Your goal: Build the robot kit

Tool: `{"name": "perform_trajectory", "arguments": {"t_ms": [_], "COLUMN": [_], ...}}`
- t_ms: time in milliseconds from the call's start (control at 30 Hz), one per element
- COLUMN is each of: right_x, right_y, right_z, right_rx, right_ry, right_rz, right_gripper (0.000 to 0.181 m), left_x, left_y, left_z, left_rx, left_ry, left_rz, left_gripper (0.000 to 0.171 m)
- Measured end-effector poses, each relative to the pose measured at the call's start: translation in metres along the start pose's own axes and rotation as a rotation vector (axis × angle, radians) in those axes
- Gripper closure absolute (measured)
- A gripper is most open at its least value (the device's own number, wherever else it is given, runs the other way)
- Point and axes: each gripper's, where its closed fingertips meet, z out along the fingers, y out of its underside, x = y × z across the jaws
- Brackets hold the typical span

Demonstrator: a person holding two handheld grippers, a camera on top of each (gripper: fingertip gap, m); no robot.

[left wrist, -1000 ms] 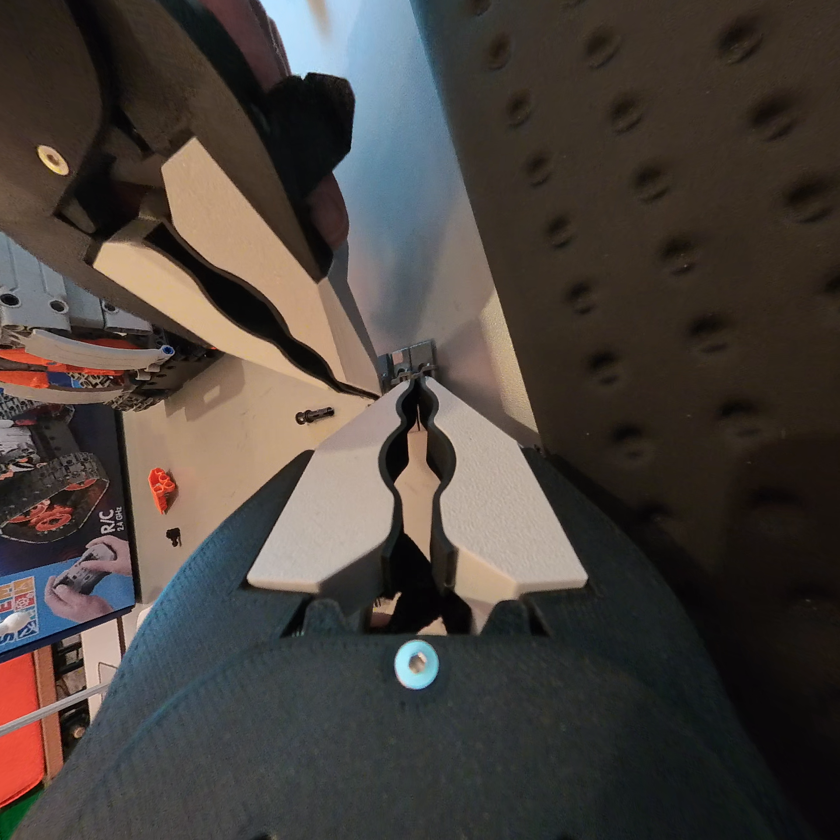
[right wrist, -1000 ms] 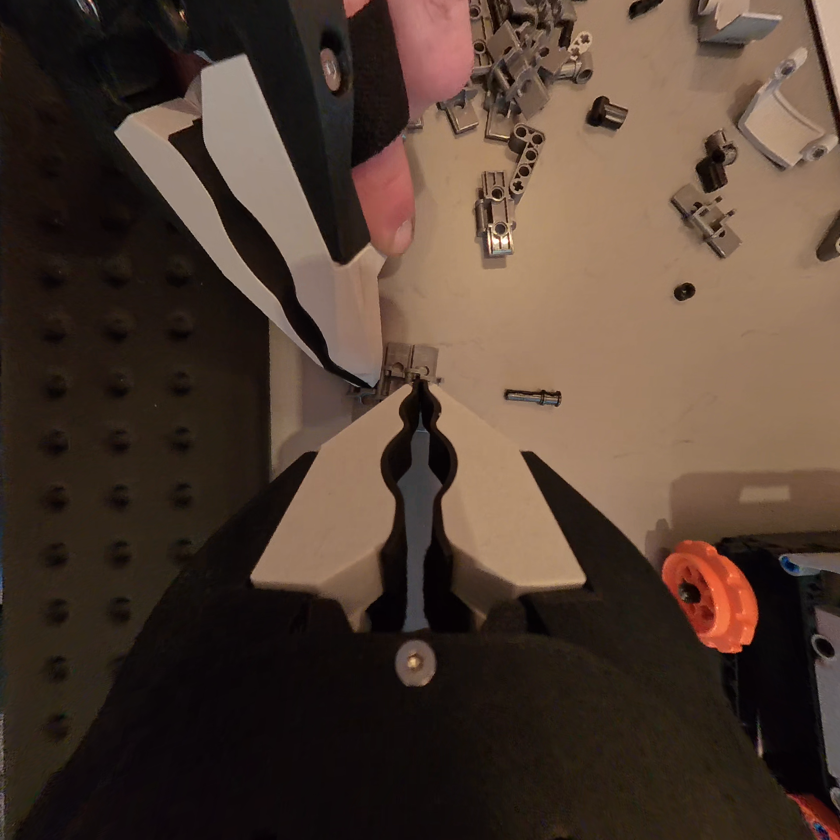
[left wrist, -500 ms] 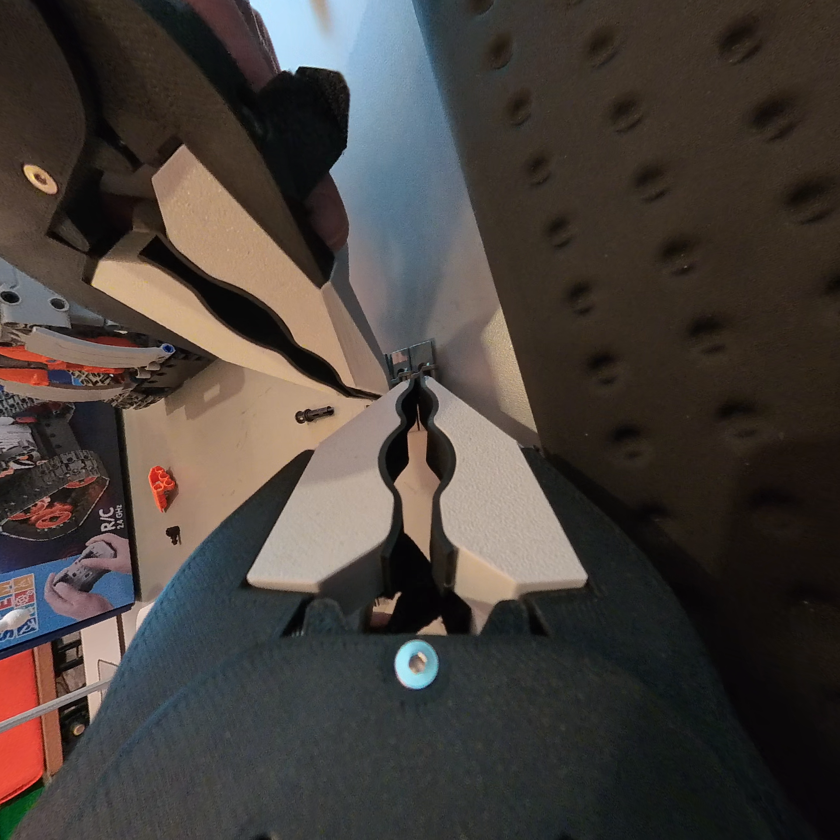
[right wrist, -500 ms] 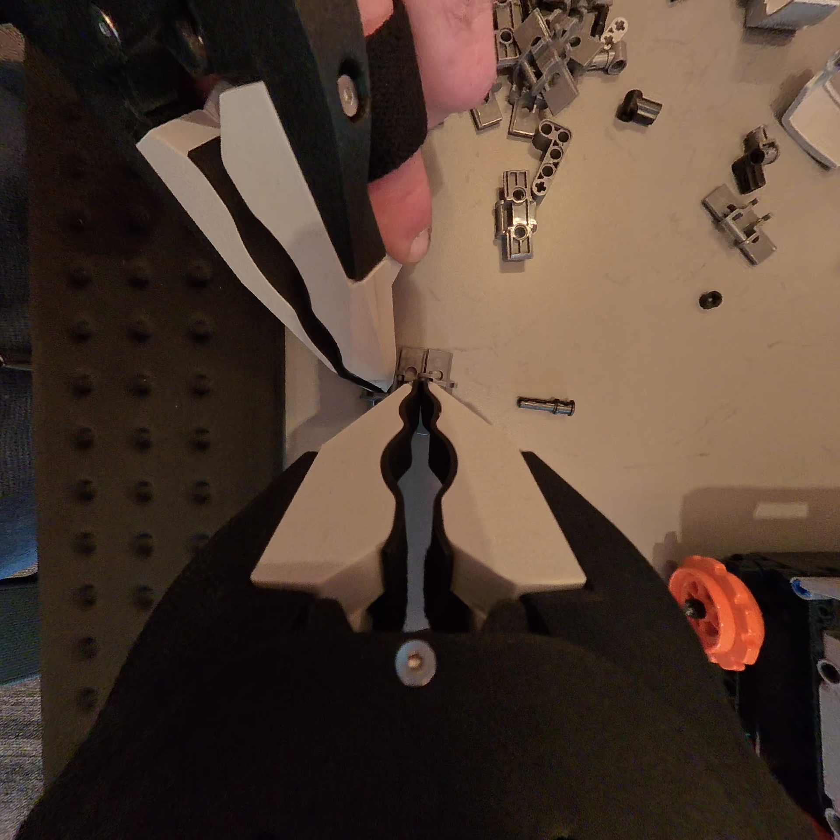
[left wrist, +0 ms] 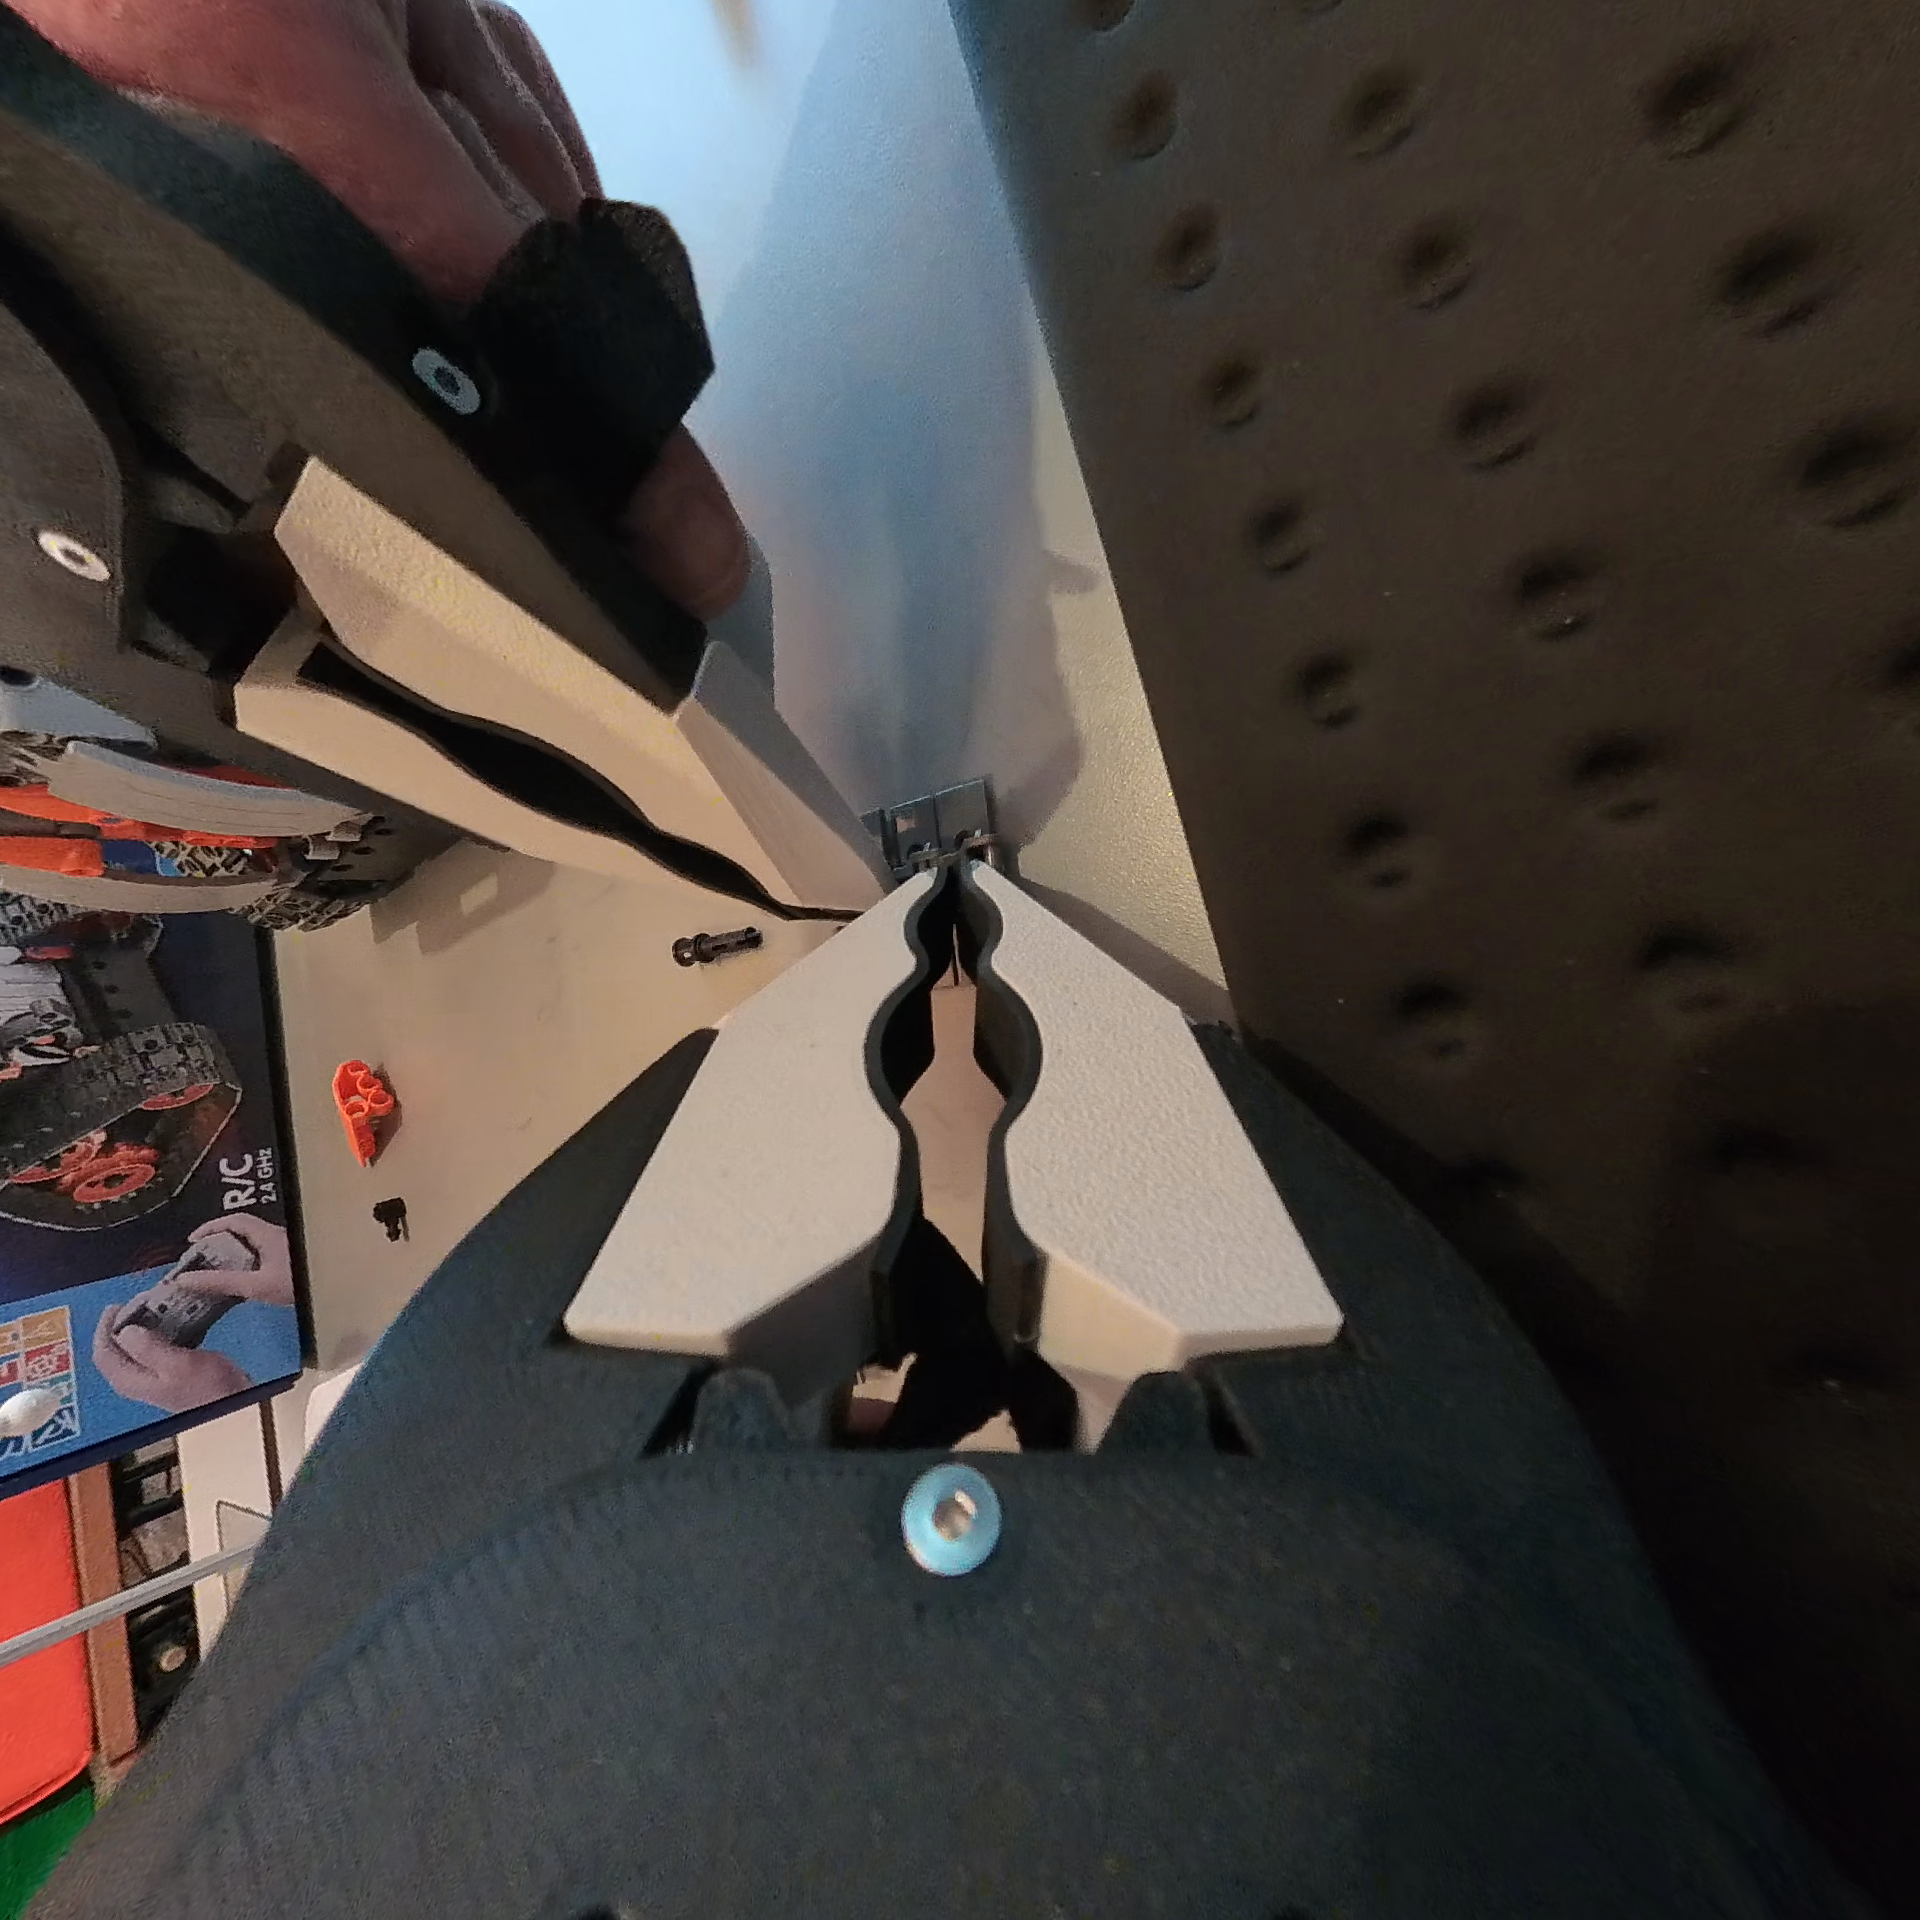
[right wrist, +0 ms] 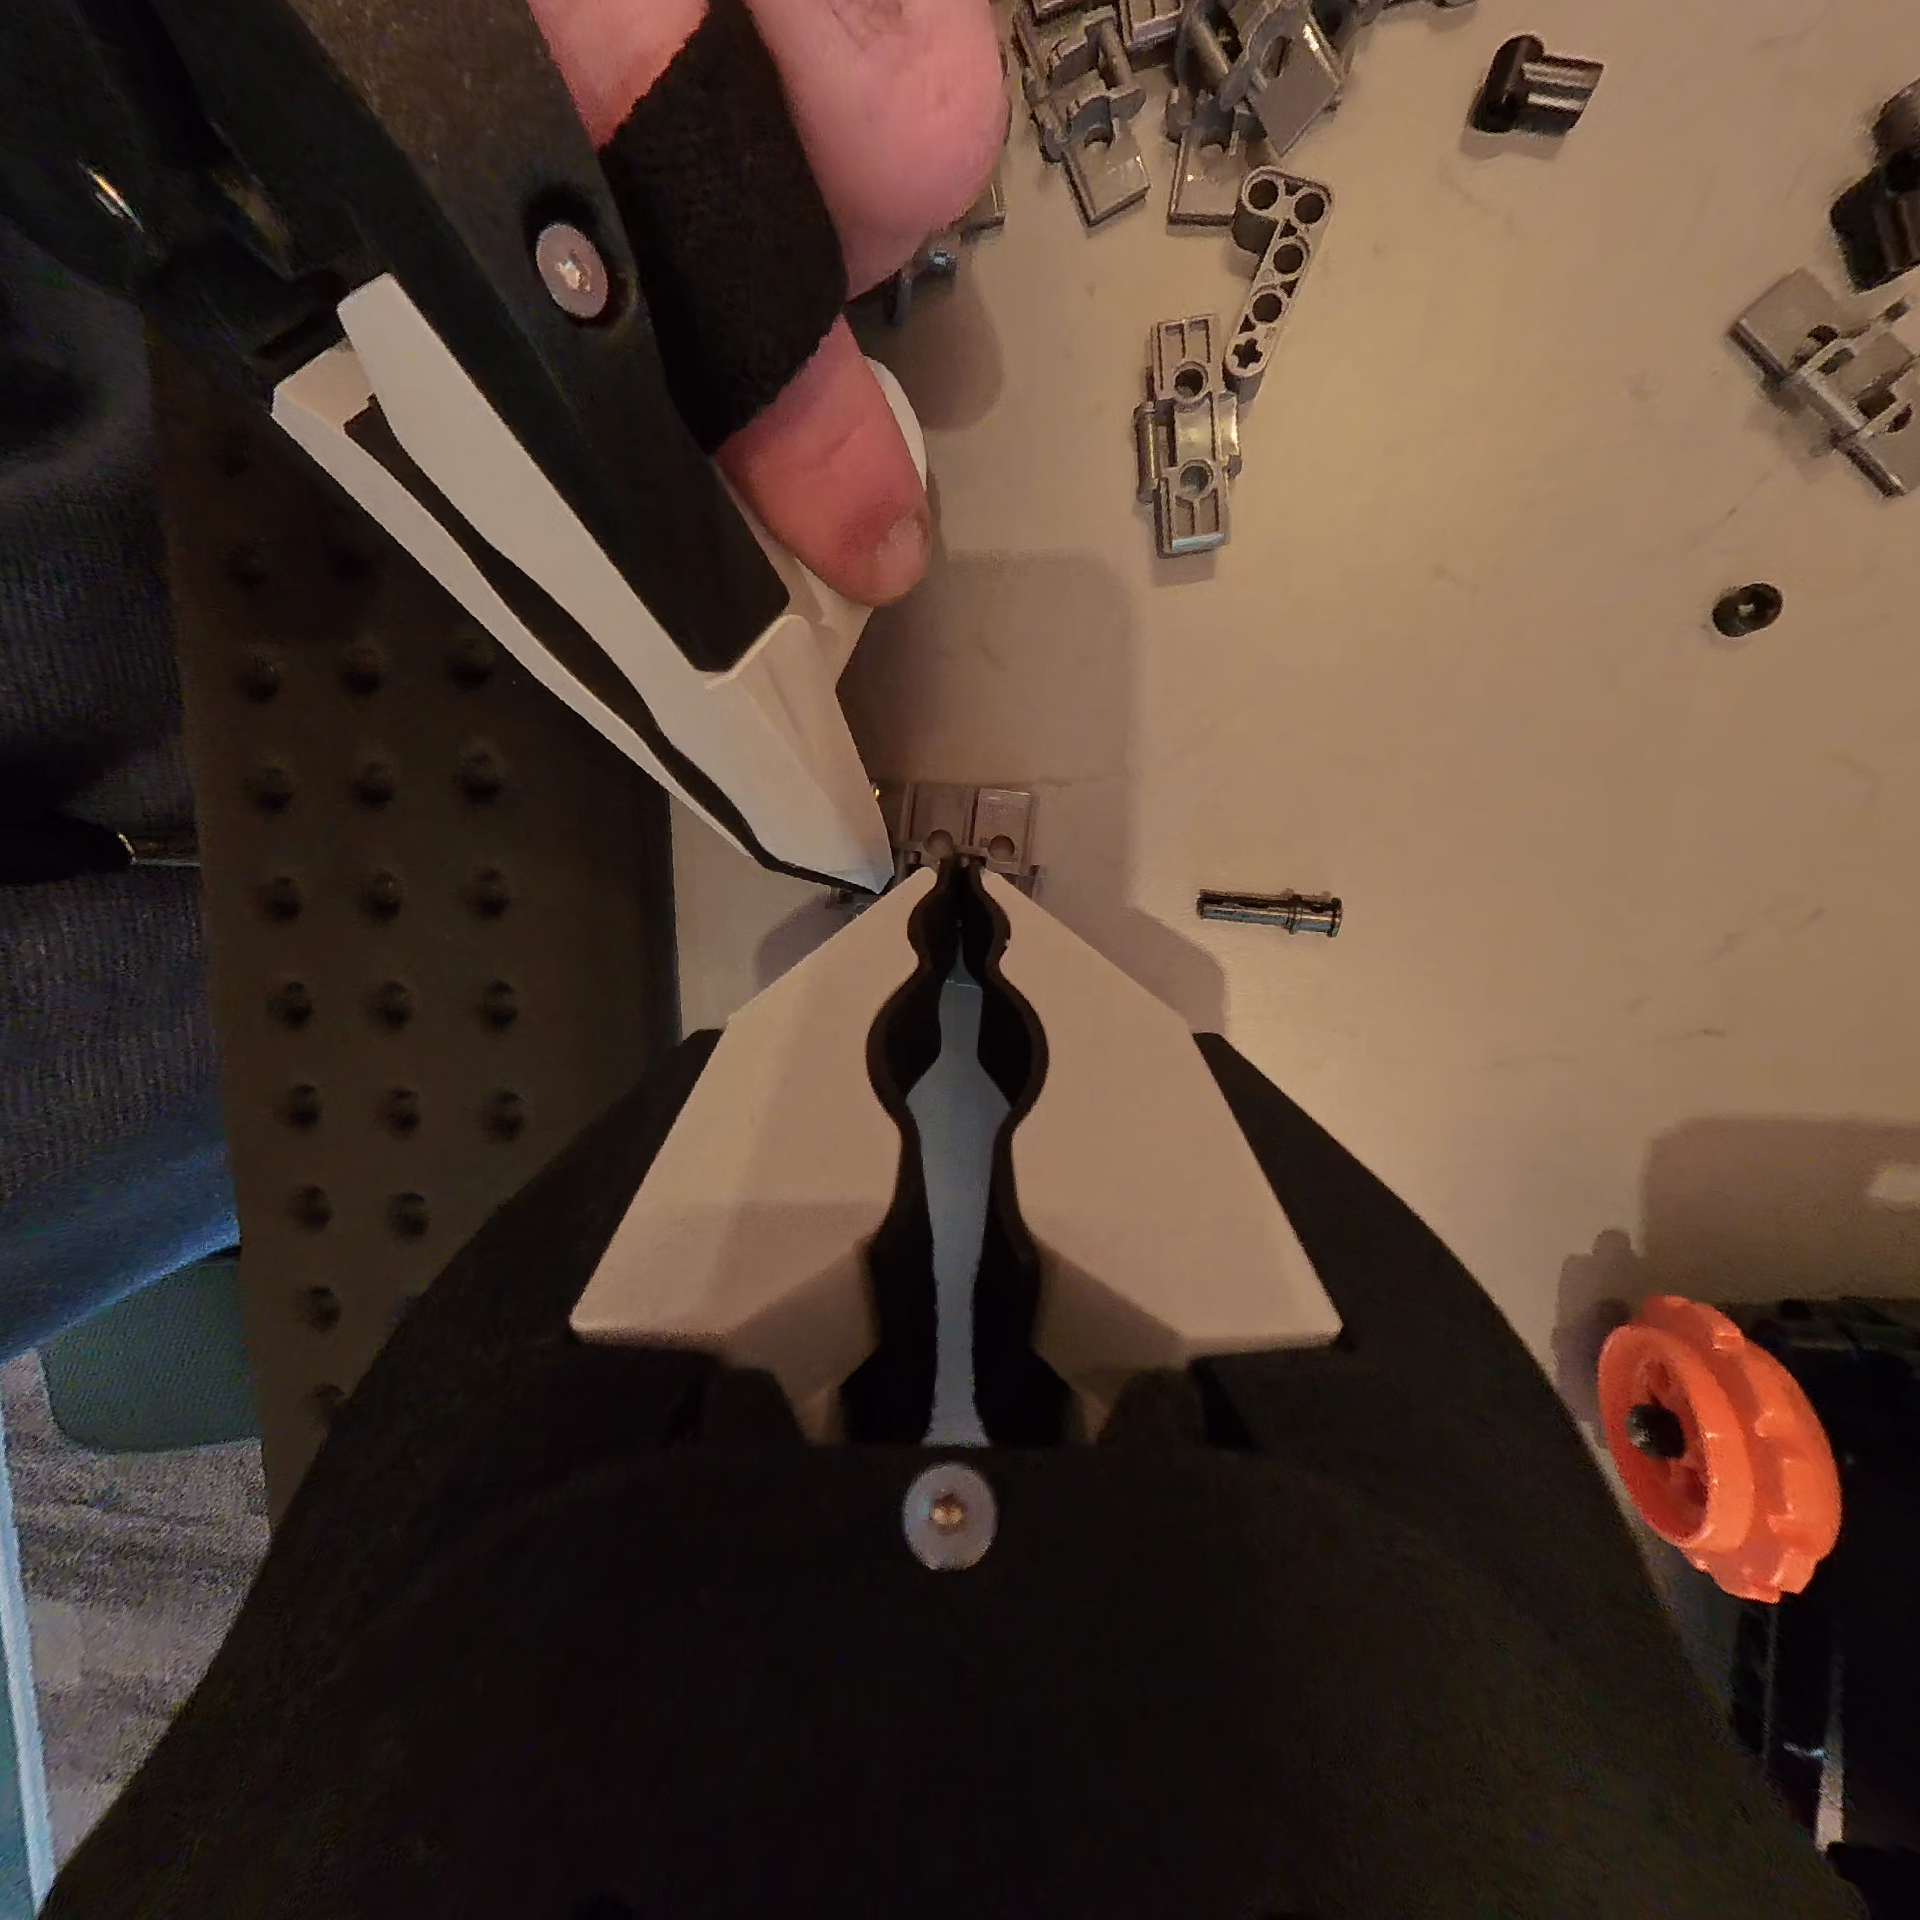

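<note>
A small grey link piece (right wrist: 971,821), made of two joined halves, is held over the beige table (right wrist: 1403,727). My right gripper (right wrist: 958,871) is shut on its near edge. My left gripper (left wrist: 956,873) is shut on the same grey link piece (left wrist: 940,821). In the right wrist view the left gripper (right wrist: 873,883) comes in from the upper left, and its tips meet the piece's left side. In the left wrist view the right gripper (left wrist: 852,914) reaches in from the upper left. A person's fingers rest on both grippers.
A black pin (right wrist: 1270,912) lies just right of the piece. Several loose grey parts (right wrist: 1190,447) are scattered beyond it. An orange wheel (right wrist: 1714,1444) on a dark model sits at the lower right. A dark studded plate (right wrist: 384,883) flanks the left. A toy box (left wrist: 125,1195) and an orange part (left wrist: 364,1110) lie on the table. My two grippers' fingertips are within a few centimetres of each other.
Both grippers stay shut on the grey piece. The right gripper has tilted, so more of the hand shows in the left wrist view. Table parts have drifted slightly right in the right wrist view.
</note>
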Motion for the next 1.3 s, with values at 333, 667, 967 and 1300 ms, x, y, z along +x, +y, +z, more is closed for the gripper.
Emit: {"name": "perform_trajectory", "arguments": {"t_ms": [333, 667, 967, 1300], "right_x": [0.0002, 0.0037, -0.0003, 0.0007], "right_y": [0.0008, -0.0012, 0.0004, 0.001], "right_z": [0.0006, -0.0047, -0.001, -0.0004], "right_rx": [-0.14, -0.033, -0.079, -0.1], "right_ry": [-0.079, -0.016, -0.011, -0.062], "right_rz": [-0.027, -0.035, -0.07, 0.002], "right_gripper": [0.181, 0.181, 0.181, 0.181], "left_x": [0.0001, 0.0001, 0.0002, -0.0001], "left_y": [-0.0003, -0.0004, -0.0004, -0.0003], "left_z": [0.0003, -0.0001, -0.0001, 0.0001], "left_rx": [-0.006, 0.007, 0.011, 0.005], "left_ry": [0.004, 0.007, 0.015, 0.006], "left_rz": [-0.011, 0.013, 0.001, 0.001], "left_gripper": [0.171, 0.171, 0.171, 0.171]}}
